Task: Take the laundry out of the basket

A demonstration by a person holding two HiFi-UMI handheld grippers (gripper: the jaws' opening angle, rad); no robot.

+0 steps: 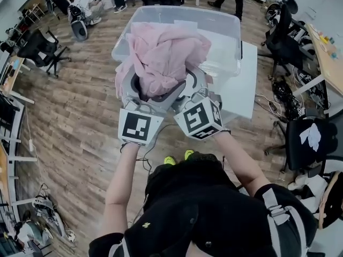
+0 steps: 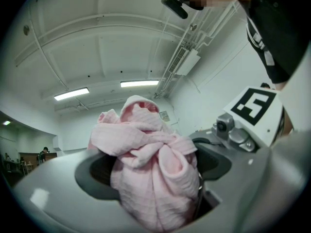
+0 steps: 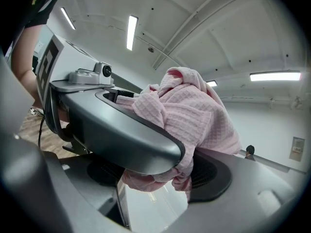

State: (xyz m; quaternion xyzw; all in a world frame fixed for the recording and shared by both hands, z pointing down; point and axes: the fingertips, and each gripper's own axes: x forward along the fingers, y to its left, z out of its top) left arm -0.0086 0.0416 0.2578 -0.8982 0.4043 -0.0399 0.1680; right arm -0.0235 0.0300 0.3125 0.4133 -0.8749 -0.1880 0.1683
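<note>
Holding the pink laundry (image 1: 163, 55) over the basket (image 1: 228, 39).

You had your left hand-held gripper (image 1: 140, 92) clenched on the pink laundry, and in the left gripper view (image 2: 150, 178) the knotted cloth bulged up and out from between its jaws. Your right hand-held gripper (image 1: 188, 90) grasped the same bundle from the other side; in the right gripper view (image 3: 189, 154) its jaws stood wide with waffle-weave cloth pinched between them. You kept the two side by side, close together. The laundry hung bunched over the near side of the clear basket, which stood on the white table (image 1: 244, 92) above a wooden floor (image 1: 69, 116).
</note>
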